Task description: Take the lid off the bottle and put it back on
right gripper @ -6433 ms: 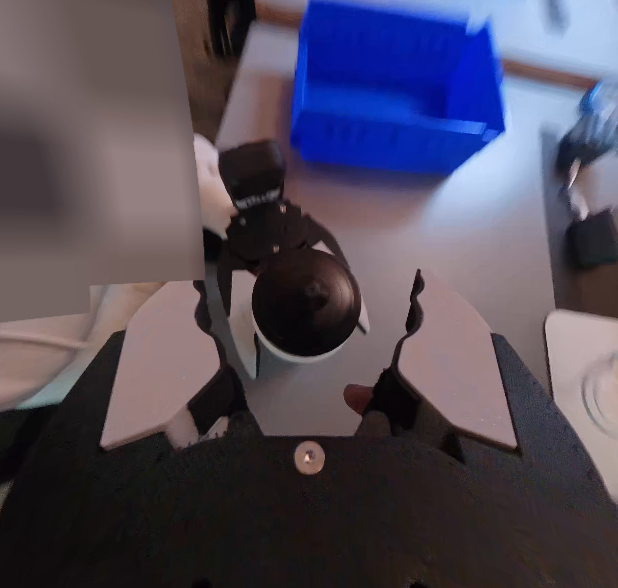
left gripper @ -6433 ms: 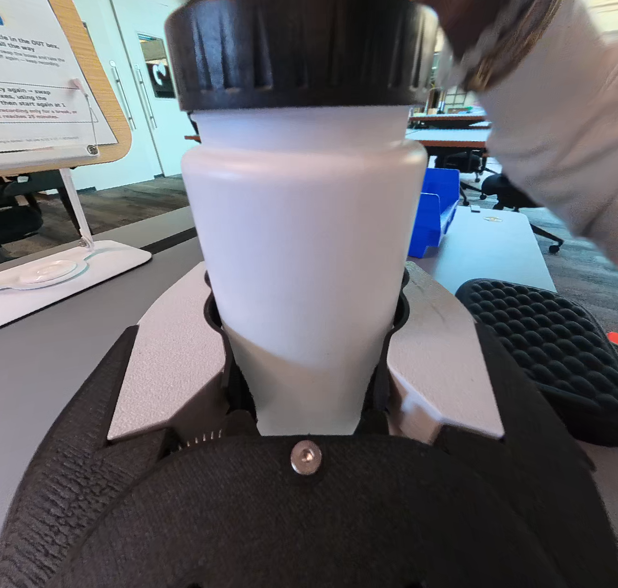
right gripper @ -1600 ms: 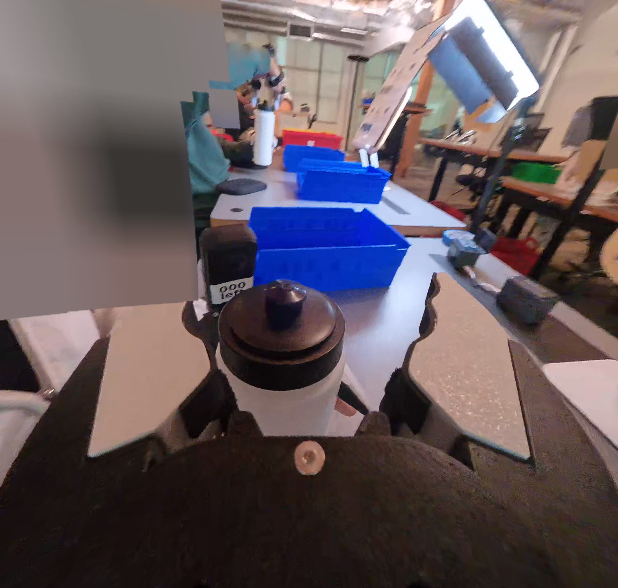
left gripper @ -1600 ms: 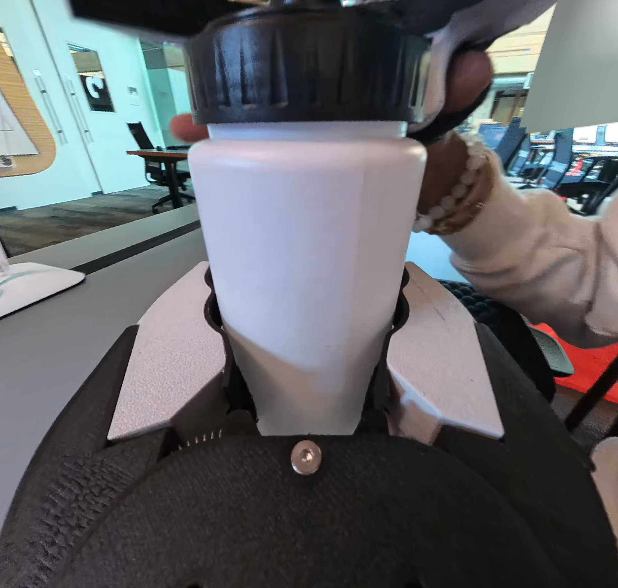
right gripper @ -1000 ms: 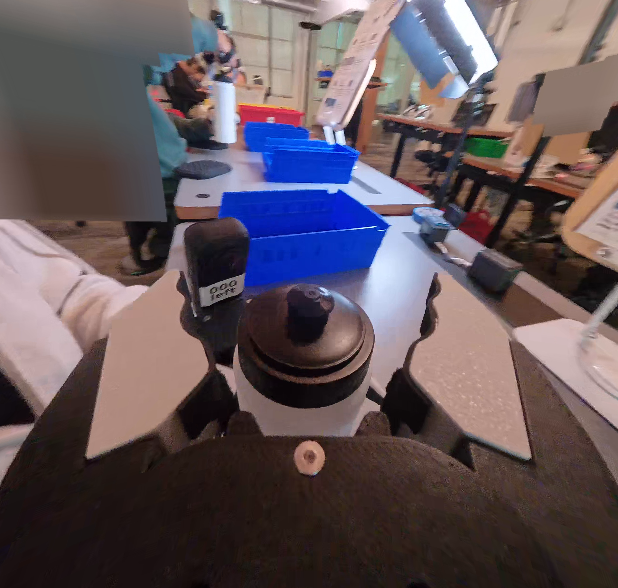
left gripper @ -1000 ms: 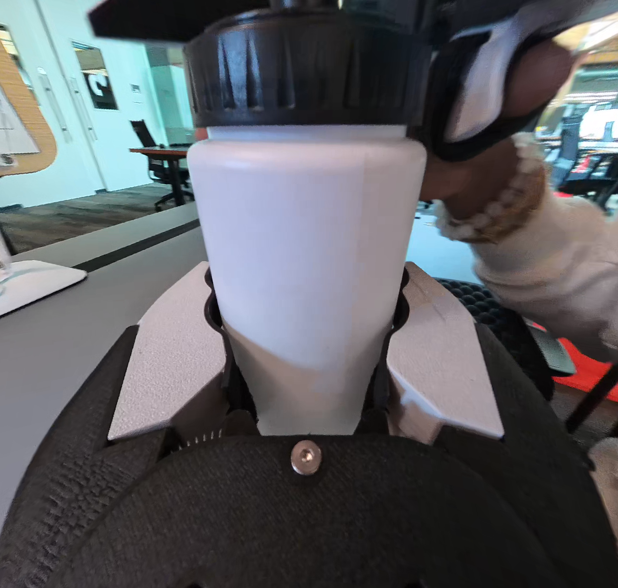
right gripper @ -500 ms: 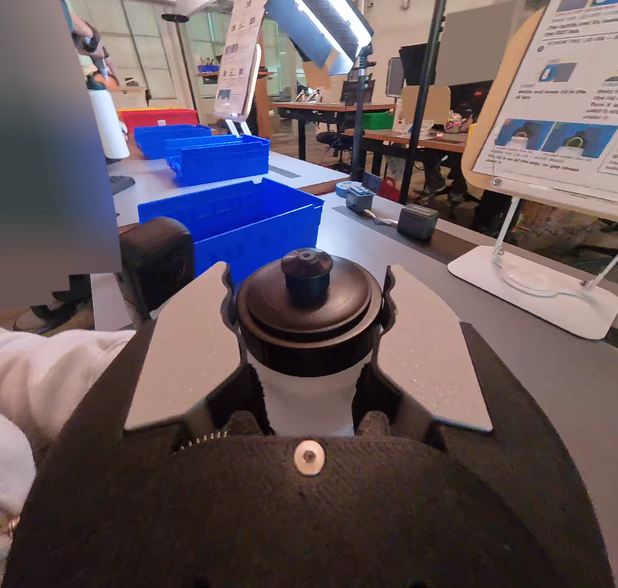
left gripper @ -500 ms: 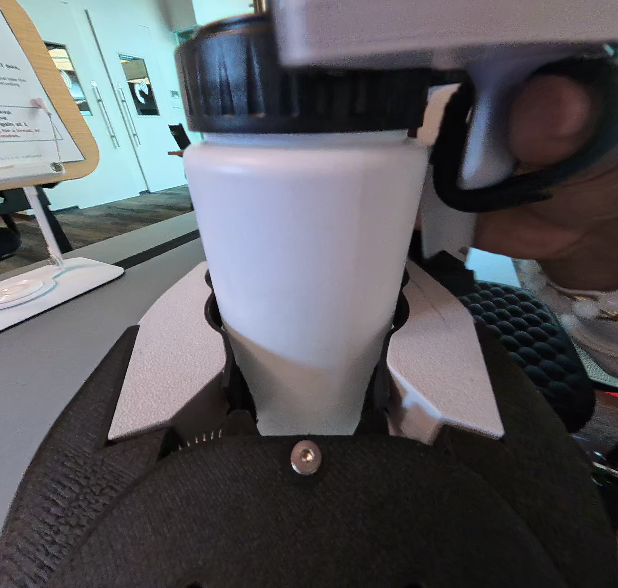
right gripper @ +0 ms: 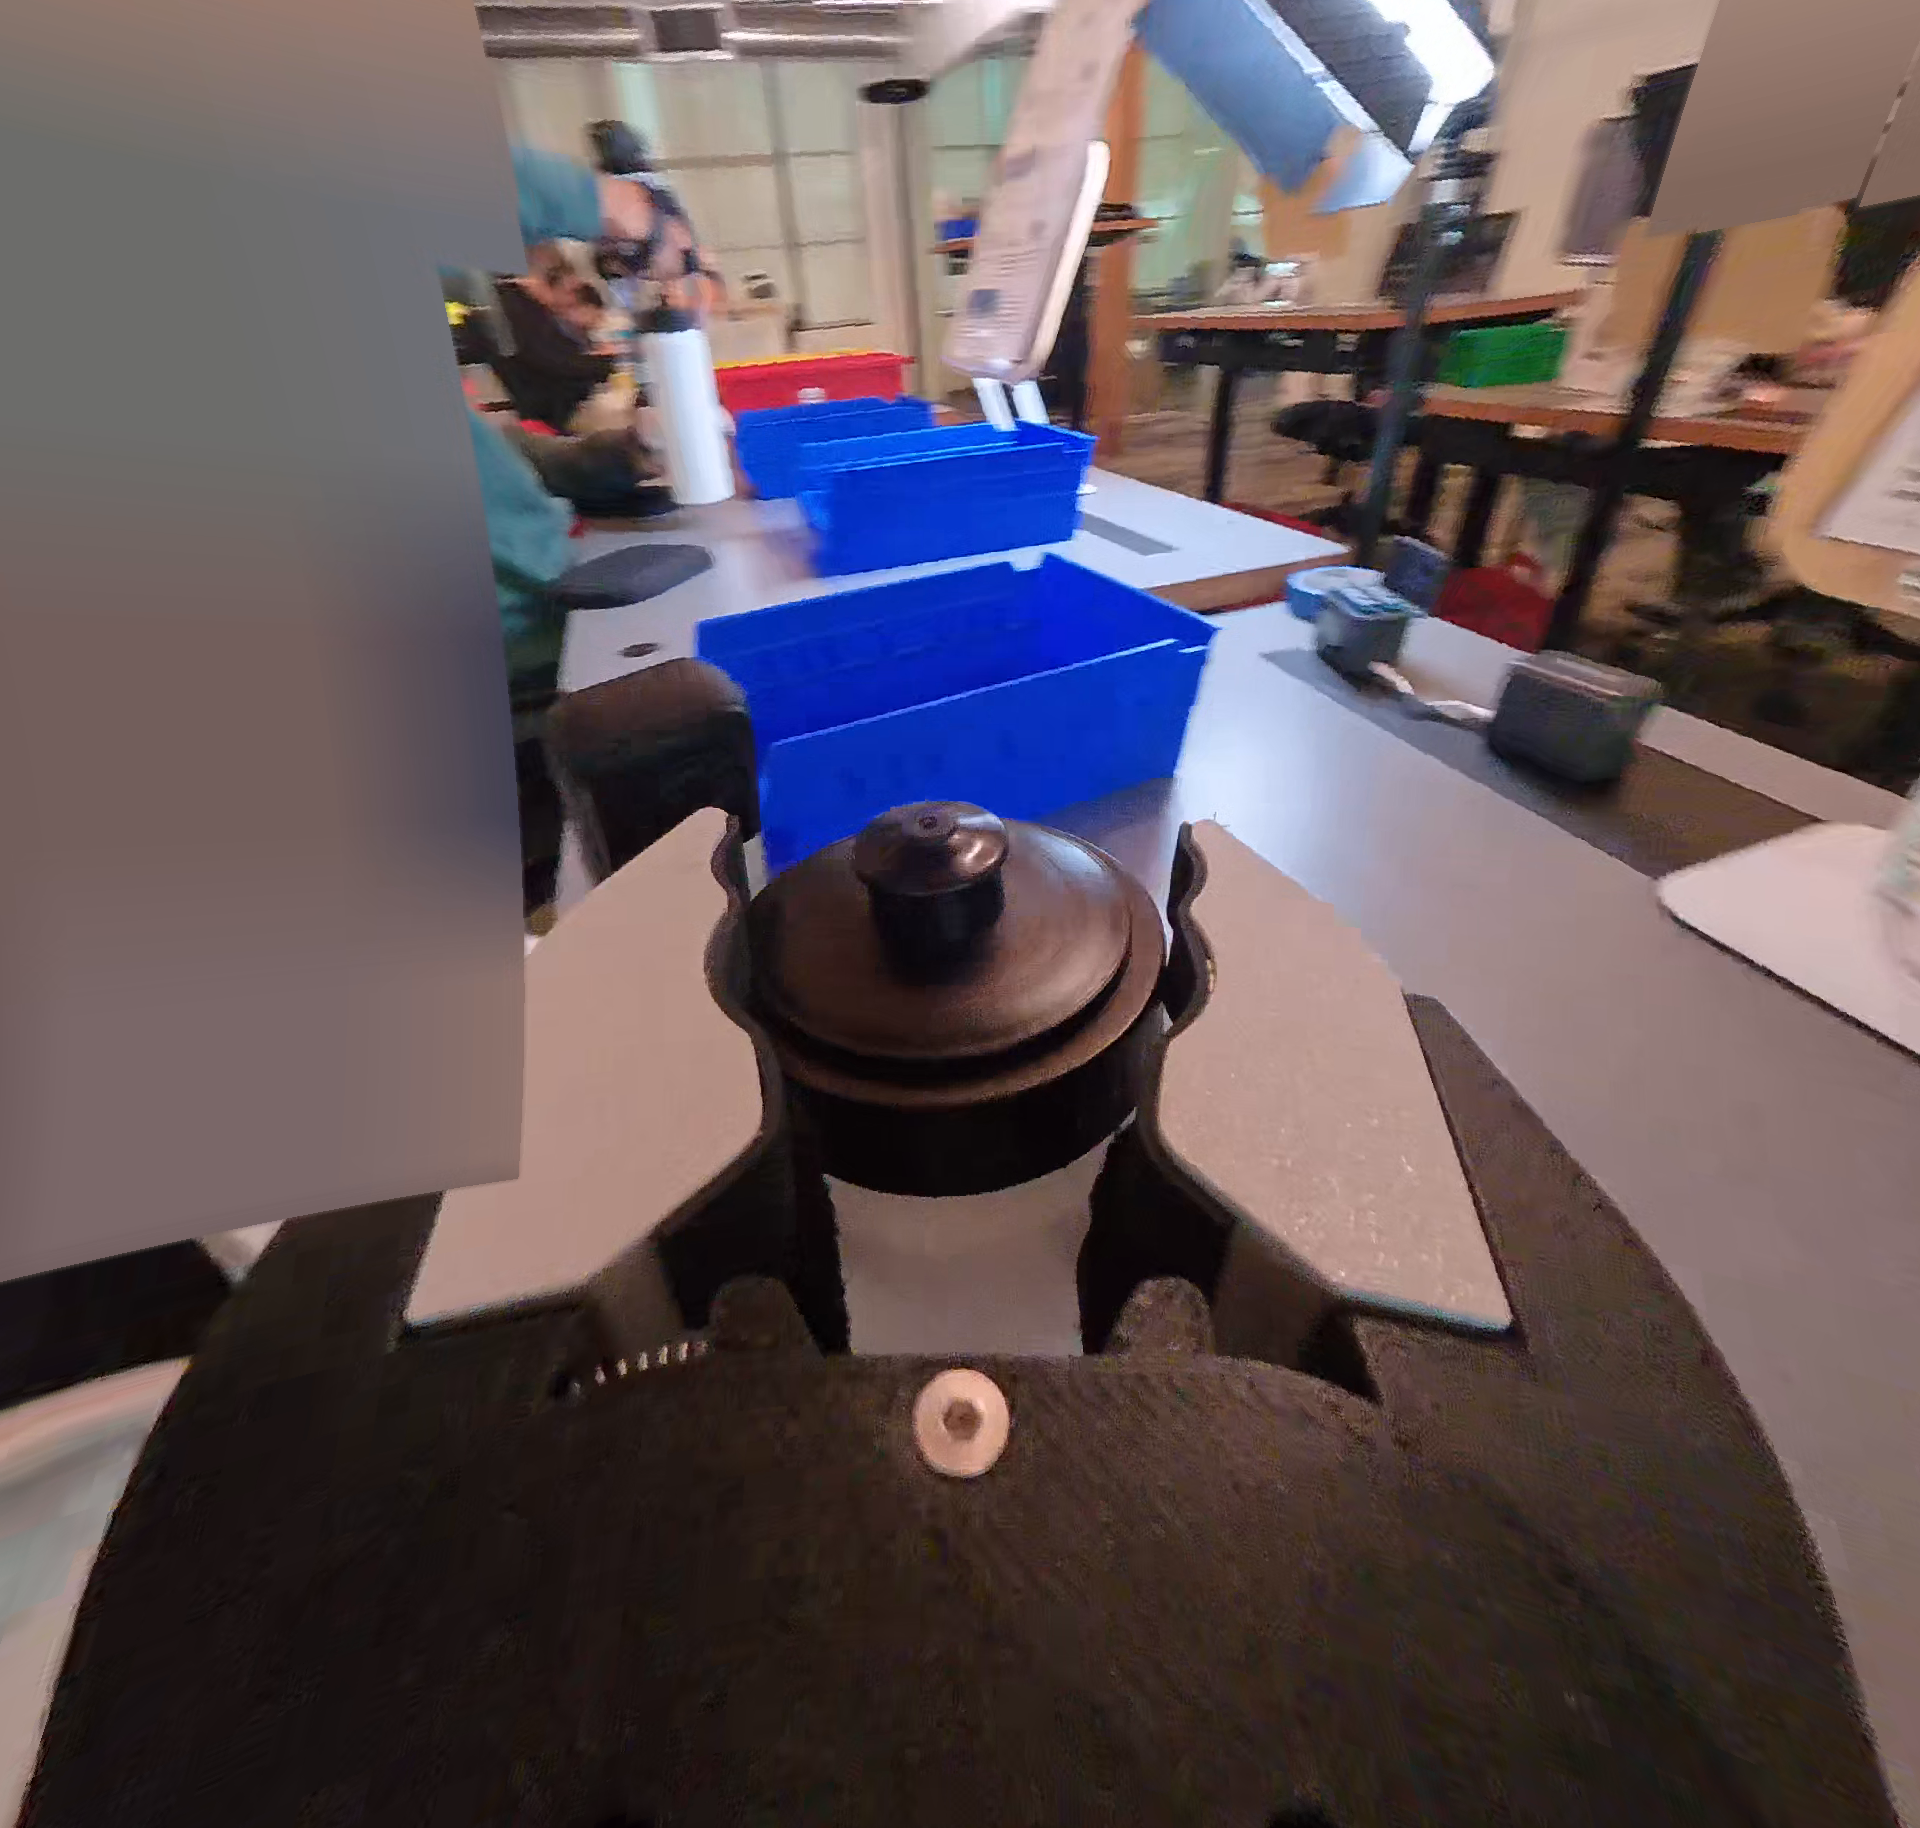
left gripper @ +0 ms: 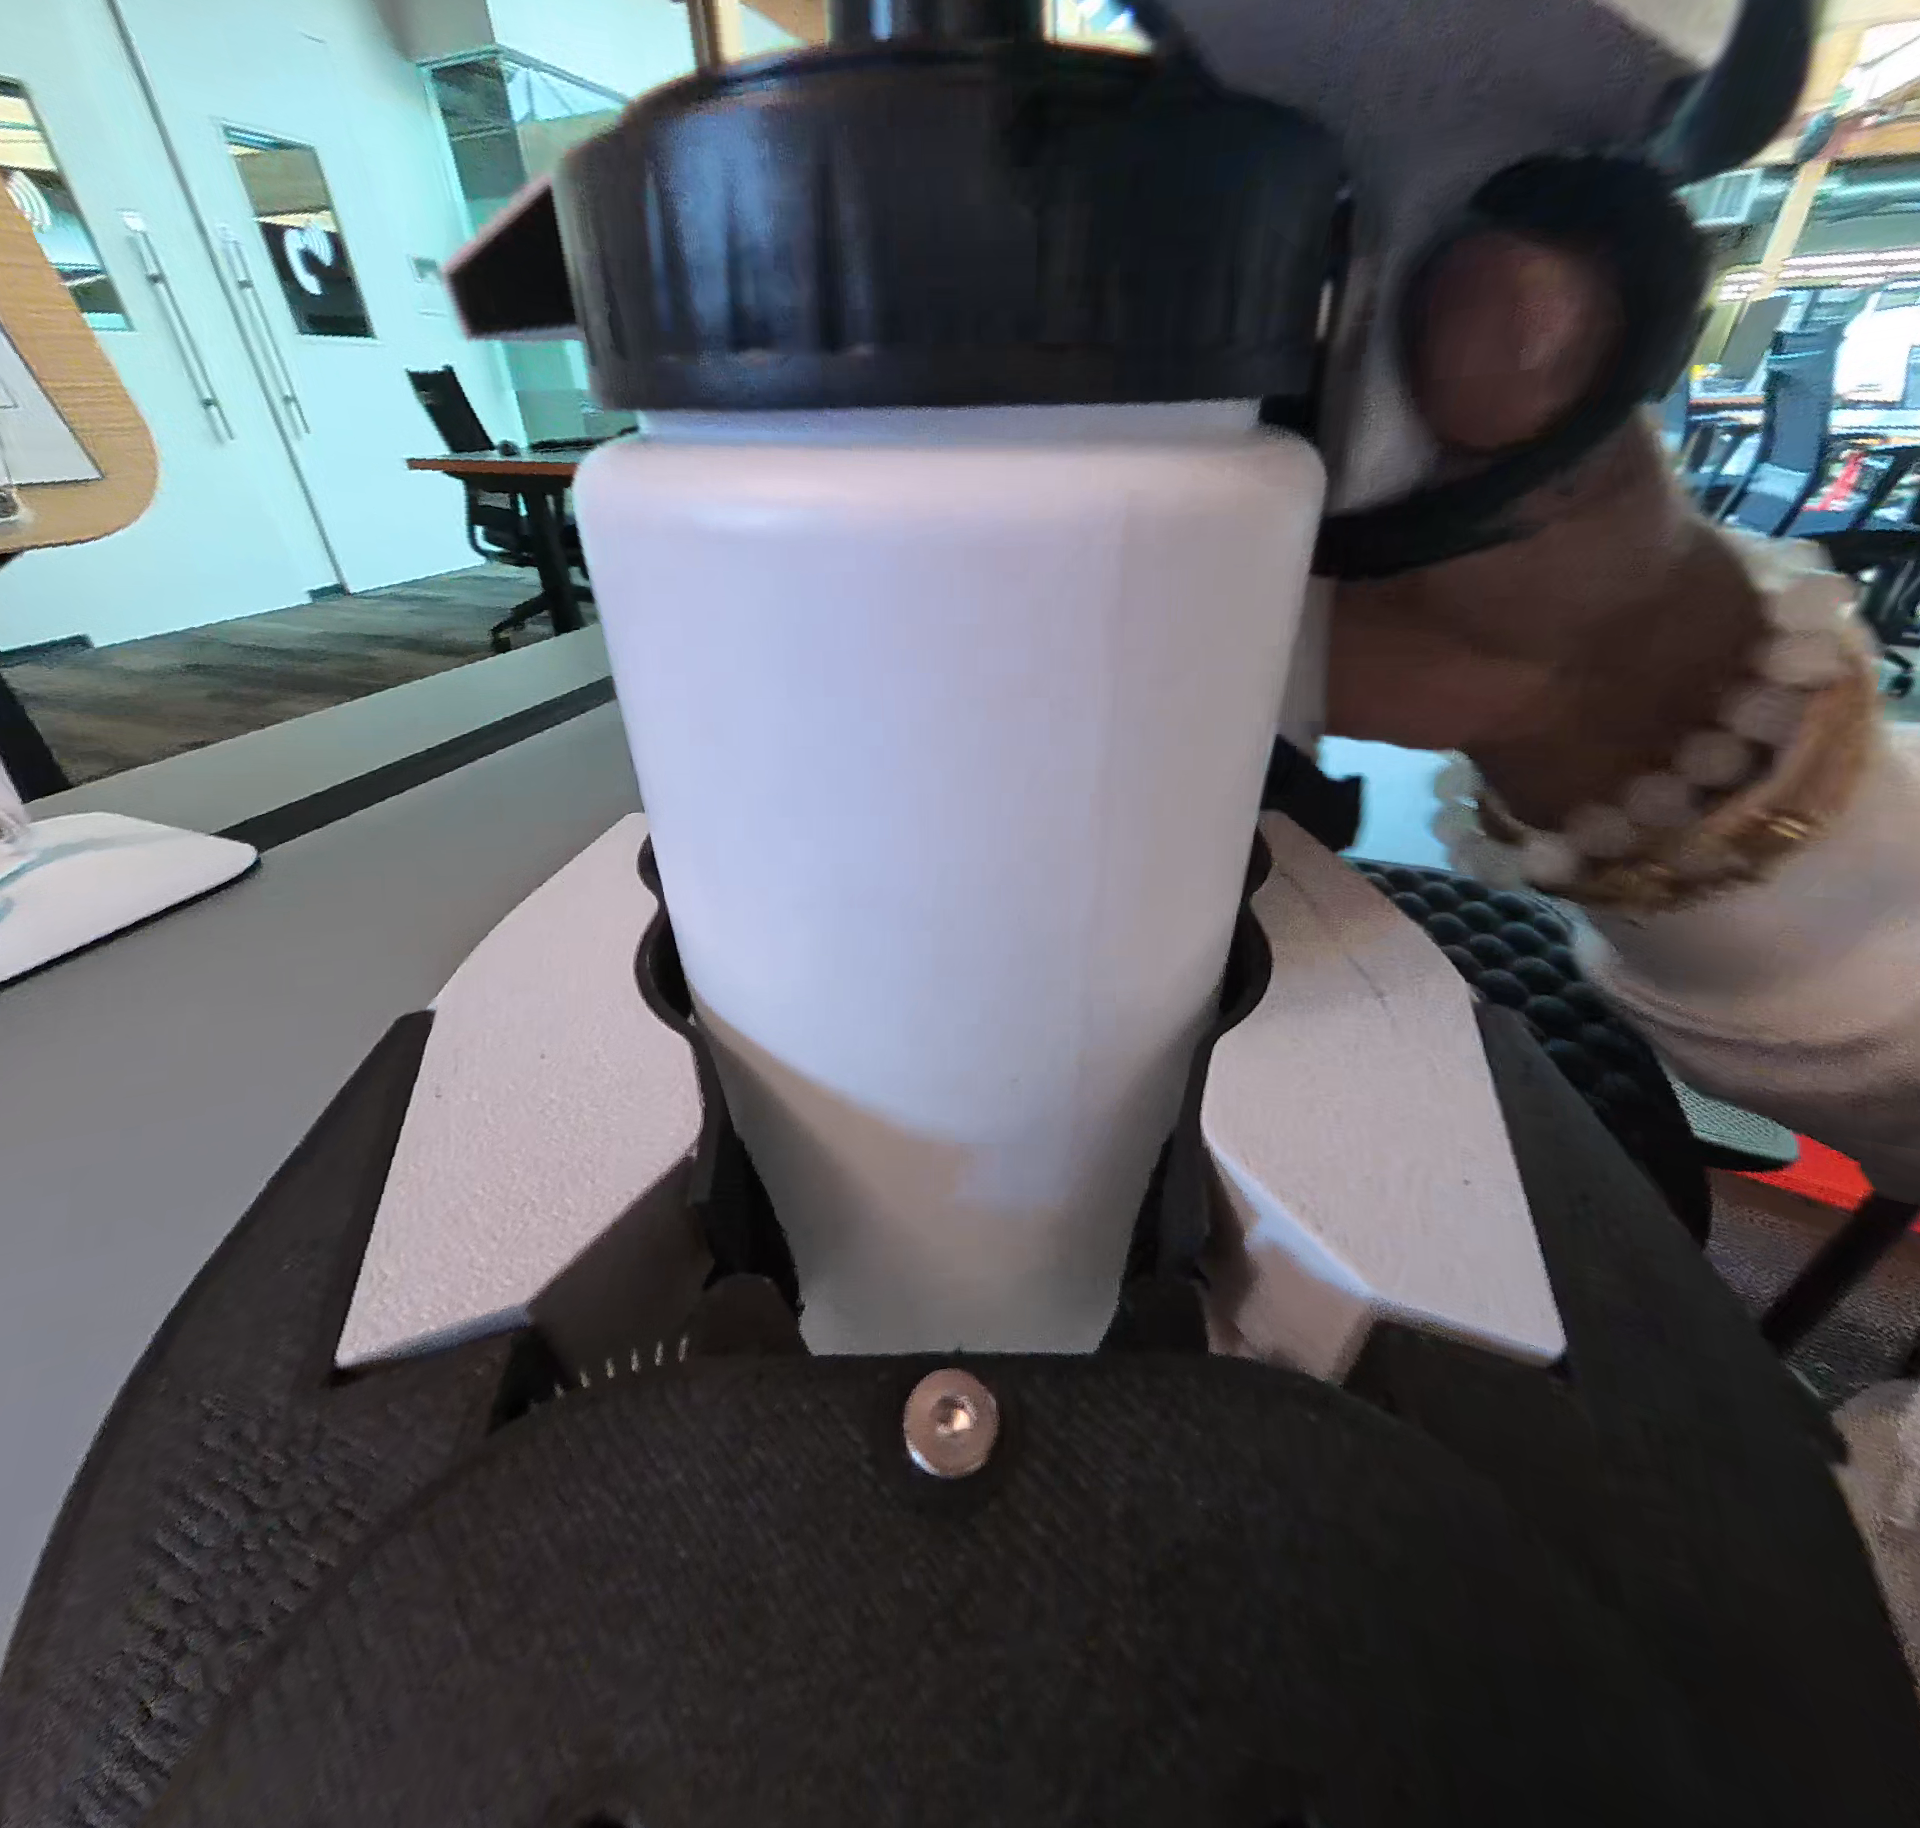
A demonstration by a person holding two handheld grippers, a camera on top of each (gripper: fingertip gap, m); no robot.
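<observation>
A white plastic bottle (left gripper: 935, 791) stands upright above the grey table, held by its lower body in my left gripper (left gripper: 951, 957), which is shut on it. Its black ribbed lid (left gripper: 945, 251) with a pull spout sits on the neck. My right gripper (right gripper: 956, 957) is shut on the lid (right gripper: 935, 989) from the side; its grey fingers (right gripper: 1309, 1082) press both flanks. In the left wrist view the right gripper's finger (left gripper: 1382, 43) and the person's hand (left gripper: 1507, 552) show at the upper right.
A blue bin (right gripper: 966, 687) sits on the table just beyond the bottle, with more blue bins and a red one farther back. Small grey boxes (right gripper: 1569, 718) lie at right. A white sign stand base (left gripper: 94, 885) is at left. A black dimpled pad (left gripper: 1496, 957) lies at right. People sit behind. Spacing between my two grippers at the tips: around 10 centimetres.
My right gripper, open around the lid a second ago, closed on it and has since swung round the bottle with the lid in its grip. My left gripper kept hold of the bottle.
</observation>
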